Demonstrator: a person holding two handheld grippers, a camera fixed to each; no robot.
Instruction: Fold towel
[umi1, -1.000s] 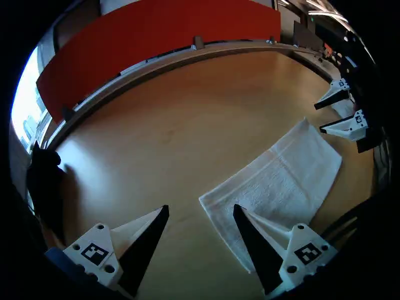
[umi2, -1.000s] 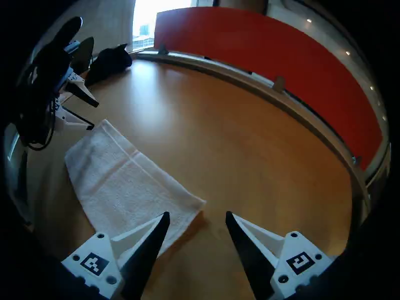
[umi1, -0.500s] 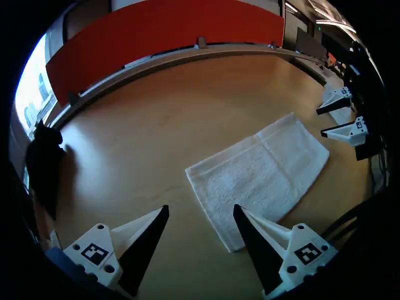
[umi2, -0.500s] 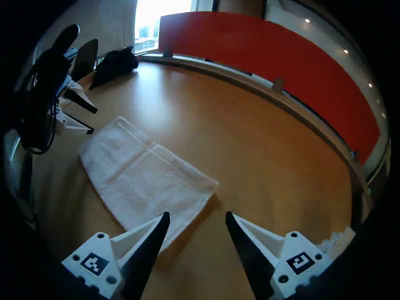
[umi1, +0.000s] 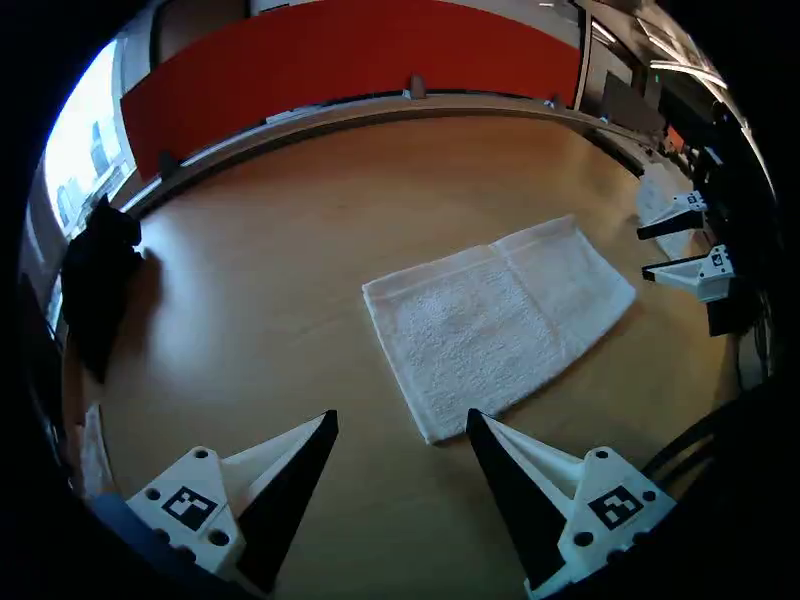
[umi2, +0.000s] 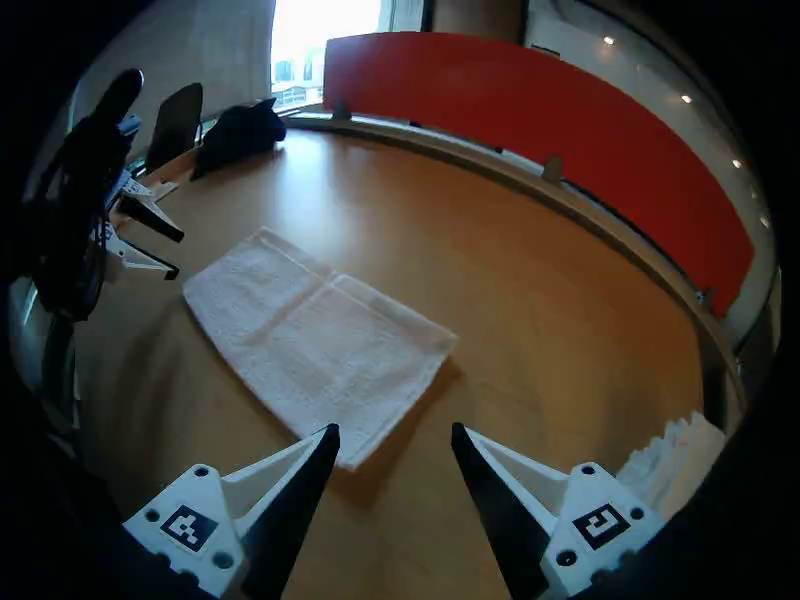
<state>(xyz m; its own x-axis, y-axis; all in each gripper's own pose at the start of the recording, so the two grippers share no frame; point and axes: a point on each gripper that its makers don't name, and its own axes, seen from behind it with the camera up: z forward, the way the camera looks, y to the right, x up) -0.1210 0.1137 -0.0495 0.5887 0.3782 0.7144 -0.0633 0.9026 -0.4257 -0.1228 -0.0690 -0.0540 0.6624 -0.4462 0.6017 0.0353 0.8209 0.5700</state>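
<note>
Wood in a warm honey tone is spreading across both views: the tabletop (umi1: 300, 250) (umi2: 540, 300) is carrying everything here. A long red panel (umi1: 350, 50) (umi2: 540, 90) is standing along its far edge.

The white towel (umi1: 495, 315) (umi2: 320, 340) is lying flat on the tabletop as a rectangle, between the two pairs of tongs and touching neither. A straight line is crossing its surface from one long side to the other. In the left gripper view one corner is pointing at the gap between the fingers; in the right gripper view a corner is sitting just ahead of the fingertips.

A dark bundle (umi1: 95, 290) (umi2: 240, 130) is resting near the tabletop's edge by the window, well apart from the towel.

The left tongs (umi1: 400, 415) (umi2: 180, 256) are hanging above the wood with fingers spread wide, gripping nothing. The right tongs (umi2: 395, 430) (umi1: 643, 252) are likewise gaping wide and empty, hovering near the towel's opposite short end.

A small pile of white cloth (umi2: 670, 460) is sitting at the tabletop's rim in the right gripper view.
</note>
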